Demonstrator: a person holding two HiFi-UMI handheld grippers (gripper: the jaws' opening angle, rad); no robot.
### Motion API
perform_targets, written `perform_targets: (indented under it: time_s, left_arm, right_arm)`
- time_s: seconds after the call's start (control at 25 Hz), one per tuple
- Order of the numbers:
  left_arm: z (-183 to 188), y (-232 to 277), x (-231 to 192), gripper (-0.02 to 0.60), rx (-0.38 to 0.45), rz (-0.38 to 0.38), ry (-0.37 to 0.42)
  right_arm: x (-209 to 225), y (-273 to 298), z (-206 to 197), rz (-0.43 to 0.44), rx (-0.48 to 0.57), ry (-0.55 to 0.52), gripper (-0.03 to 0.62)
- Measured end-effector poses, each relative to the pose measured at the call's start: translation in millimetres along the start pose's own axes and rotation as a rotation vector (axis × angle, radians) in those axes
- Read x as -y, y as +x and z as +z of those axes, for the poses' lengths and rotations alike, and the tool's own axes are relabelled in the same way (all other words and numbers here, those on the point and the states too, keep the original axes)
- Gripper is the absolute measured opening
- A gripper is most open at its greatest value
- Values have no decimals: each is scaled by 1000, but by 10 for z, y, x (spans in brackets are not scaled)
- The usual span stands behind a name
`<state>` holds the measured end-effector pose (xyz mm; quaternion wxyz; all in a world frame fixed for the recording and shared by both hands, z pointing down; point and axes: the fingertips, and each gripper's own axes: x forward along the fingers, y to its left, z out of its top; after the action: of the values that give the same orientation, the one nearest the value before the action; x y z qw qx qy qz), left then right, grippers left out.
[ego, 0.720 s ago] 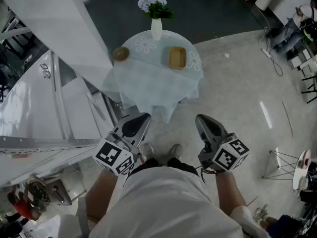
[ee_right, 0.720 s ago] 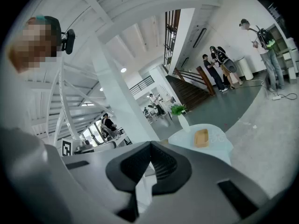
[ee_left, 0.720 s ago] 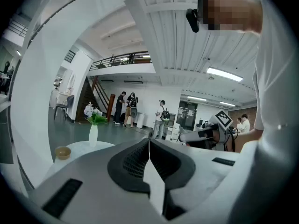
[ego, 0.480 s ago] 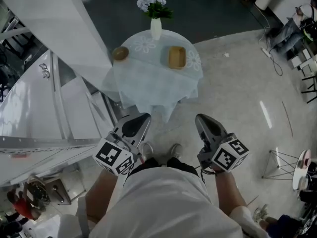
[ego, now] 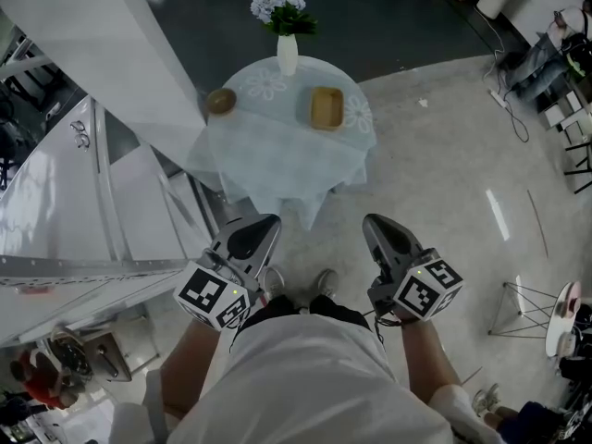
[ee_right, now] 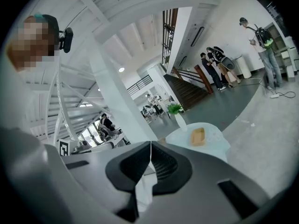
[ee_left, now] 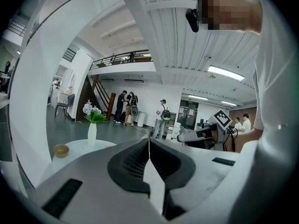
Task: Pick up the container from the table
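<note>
The left gripper (ego: 252, 237) and right gripper (ego: 382, 236) are being held fully closed, with nothing gripped or touched; open floor (ego: 444, 183) is being shown between them and the desk's (ego: 277, 151) near edge; the container (ego: 326, 107) is being borne near the desk's far right edge, well apart from both.

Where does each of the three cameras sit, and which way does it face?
Head view: on the person's head, facing steeply down at the round cloth-covered table; the left gripper, right gripper, torso and shoes show.
Left gripper view: on the left gripper, looking along its shut jaws toward the white flower vase and round brown bowl.
Right gripper view: on the right gripper, along its shut jaws toward the tan rectangular container.
Shared: both gripper views show the vase.
</note>
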<state>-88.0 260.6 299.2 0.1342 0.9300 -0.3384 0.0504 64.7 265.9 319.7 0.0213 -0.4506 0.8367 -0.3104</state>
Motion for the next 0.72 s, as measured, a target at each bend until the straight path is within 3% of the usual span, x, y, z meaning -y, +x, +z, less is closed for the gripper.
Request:
perform_targets:
  time_s: [0.72]
  left_arm:
    - [2,413,261,21,-13,53,19]
  right_arm:
    - [485,-168,154,41,-16,10,23]
